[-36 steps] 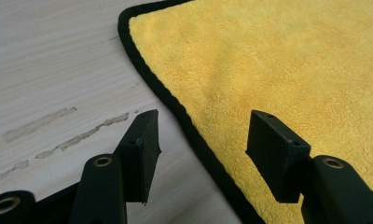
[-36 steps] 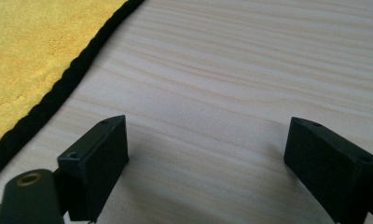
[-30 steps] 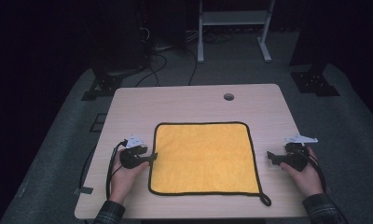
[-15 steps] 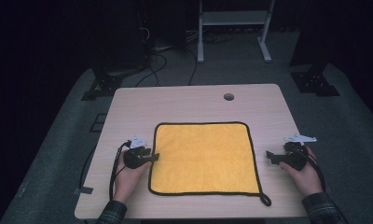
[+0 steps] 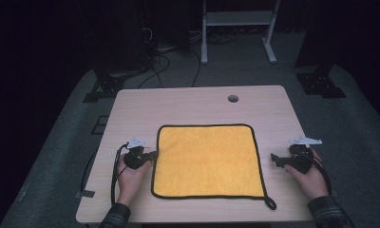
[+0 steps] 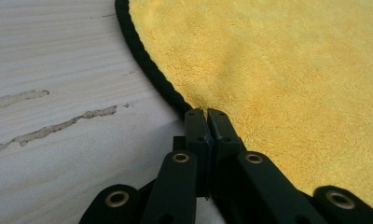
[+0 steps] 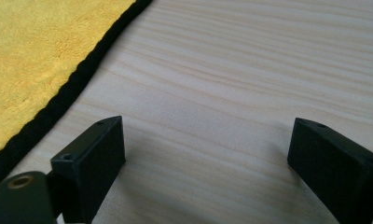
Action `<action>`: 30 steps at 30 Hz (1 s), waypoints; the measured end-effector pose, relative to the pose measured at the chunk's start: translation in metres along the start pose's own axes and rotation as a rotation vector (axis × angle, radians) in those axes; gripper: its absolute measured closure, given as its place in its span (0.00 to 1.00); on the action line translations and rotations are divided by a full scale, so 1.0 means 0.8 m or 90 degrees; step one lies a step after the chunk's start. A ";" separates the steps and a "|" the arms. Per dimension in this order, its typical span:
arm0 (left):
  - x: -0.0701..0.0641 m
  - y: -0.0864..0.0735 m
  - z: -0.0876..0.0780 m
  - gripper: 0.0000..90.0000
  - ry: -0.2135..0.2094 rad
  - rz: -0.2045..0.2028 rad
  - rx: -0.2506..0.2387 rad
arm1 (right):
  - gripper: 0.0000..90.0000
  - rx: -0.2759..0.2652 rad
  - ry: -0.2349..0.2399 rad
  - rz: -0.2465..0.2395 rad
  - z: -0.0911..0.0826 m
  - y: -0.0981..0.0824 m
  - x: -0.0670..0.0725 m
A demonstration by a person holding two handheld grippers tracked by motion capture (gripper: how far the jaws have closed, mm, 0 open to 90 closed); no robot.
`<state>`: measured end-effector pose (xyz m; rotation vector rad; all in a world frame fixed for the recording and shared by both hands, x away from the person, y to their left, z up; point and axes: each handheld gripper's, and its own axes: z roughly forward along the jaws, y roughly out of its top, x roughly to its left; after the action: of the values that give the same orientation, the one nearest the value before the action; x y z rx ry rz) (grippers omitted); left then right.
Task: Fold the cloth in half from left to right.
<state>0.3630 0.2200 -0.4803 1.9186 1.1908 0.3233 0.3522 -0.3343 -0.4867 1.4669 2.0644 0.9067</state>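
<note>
High view: the left tool is held at the left edge of the yellow cloth, which is spread flat on the middle of the wooden surface. In the left gripper view its jaws have just been closing and are seen pressed together on the black hem of the cloth. The right tool is rested on the surface just beside the right edge, jaws set wide apart with bare wood between them. Farther off, a round hole is cut in the surface.
</note>
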 end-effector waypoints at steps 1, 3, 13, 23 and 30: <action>0.001 0.001 -0.001 0.98 -0.002 -0.003 0.001 | 0.11 0.000 0.000 0.001 0.000 0.000 0.000; 0.002 0.002 -0.002 0.98 -0.011 -0.012 -0.005 | 0.11 0.000 0.001 0.000 0.000 0.000 0.000; -0.005 0.017 -0.018 0.98 -0.058 -0.035 -0.060 | 0.11 0.000 0.003 -0.002 0.000 0.000 0.000; -0.033 0.038 -0.011 0.98 -0.114 -0.023 -0.086 | 0.11 0.000 0.003 -0.001 0.000 0.000 0.001; -0.055 0.054 0.004 0.98 -0.153 -0.021 -0.097 | 0.11 0.000 0.003 -0.002 0.001 0.000 0.000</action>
<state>0.3689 0.1727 -0.4403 1.7487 1.0081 0.1563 0.3526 -0.3338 -0.4867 1.4631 2.0690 0.9101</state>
